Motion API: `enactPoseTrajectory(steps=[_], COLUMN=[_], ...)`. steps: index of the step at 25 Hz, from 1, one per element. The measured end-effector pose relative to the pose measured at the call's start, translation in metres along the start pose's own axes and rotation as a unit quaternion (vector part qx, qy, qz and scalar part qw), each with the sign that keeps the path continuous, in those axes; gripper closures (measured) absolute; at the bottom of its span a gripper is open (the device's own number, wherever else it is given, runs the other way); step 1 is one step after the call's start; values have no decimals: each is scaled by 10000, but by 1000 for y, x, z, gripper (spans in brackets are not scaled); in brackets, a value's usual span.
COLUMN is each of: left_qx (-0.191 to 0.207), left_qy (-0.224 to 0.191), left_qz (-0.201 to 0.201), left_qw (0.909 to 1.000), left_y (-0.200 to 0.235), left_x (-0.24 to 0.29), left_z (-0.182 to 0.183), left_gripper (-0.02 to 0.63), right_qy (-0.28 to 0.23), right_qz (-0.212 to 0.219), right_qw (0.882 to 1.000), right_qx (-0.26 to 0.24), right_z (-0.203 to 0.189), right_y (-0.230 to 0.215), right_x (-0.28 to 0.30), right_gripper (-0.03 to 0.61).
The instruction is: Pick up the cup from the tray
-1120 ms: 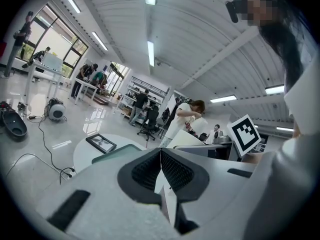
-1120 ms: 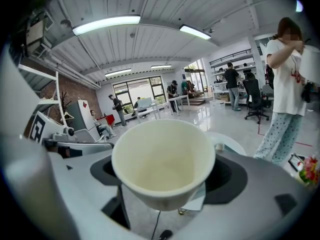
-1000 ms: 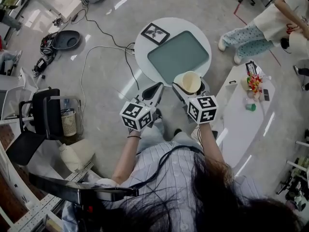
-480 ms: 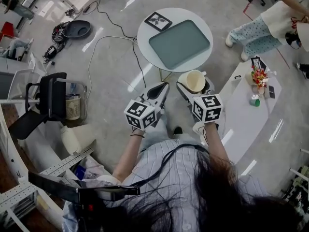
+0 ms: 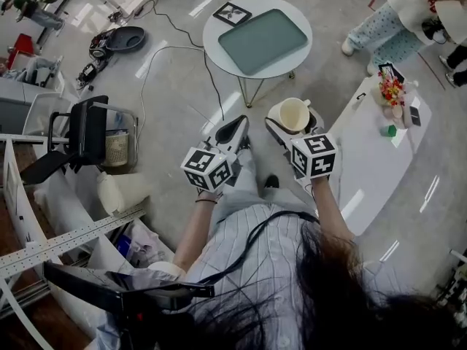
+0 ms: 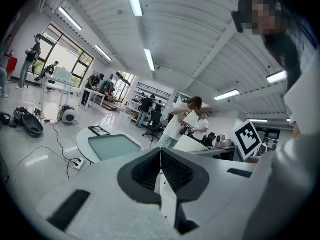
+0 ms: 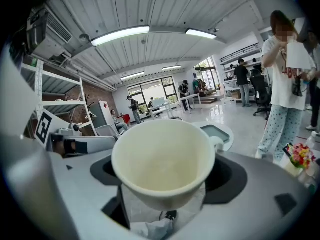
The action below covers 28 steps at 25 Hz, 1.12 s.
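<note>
A cream cup with a small handle sits upright between the jaws of my right gripper, which is shut on it, well away from the table. From the right gripper view the cup fills the middle, empty inside. The grey-green tray lies bare on the round white table farther ahead; it also shows in the left gripper view as the tray. My left gripper hovers beside the right one, its dark pads pressed together with nothing between them.
A framed marker card lies on the round table. A long white table with flowers and small items stands at the right. A black chair, a bin and floor cables are at the left. People stand at the upper right.
Both grippers and the held cup have drawn back from the round table, which now lies farther up the head view; the cup is no longer over the tray's edge.
</note>
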State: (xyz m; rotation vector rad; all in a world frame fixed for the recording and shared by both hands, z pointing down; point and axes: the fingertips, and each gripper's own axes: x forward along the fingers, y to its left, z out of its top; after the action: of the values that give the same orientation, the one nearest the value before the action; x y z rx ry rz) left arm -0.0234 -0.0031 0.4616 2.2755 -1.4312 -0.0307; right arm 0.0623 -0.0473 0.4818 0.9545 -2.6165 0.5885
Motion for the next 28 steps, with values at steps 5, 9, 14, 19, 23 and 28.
enactPoseTrajectory(steps=[5, 9, 14, 19, 23, 28], left_qx=[43, 127, 191, 236, 275, 373], left_qy=[118, 266, 328, 351, 336, 299], left_qz=[54, 22, 21, 57, -7, -142], left_qw=[9999, 9996, 9993, 9991, 9991, 9988], left_y=[-39, -62, -73, -67, -64, -62], left_x=[-22, -36, -59, -78, -85, -106], left_z=[-26, -38, -42, -46, -49, -46], left_gripper=[601, 601, 601, 601, 601, 601], right_qy=[-40, -26, -21, 28, 12, 8], right_qz=[110, 180, 247, 310, 245, 121], right_qw=[9999, 9996, 9991, 9991, 9994, 9996], right_qx=[91, 235, 350, 301, 233, 262], right_z=[-22, -36, -47, -56, -59, -65], right_y=[12, 19, 39, 61, 72, 98], right_x=[-36, -52, -59, -57, -62, -71], right_gripper=[166, 165, 166, 165, 166, 166])
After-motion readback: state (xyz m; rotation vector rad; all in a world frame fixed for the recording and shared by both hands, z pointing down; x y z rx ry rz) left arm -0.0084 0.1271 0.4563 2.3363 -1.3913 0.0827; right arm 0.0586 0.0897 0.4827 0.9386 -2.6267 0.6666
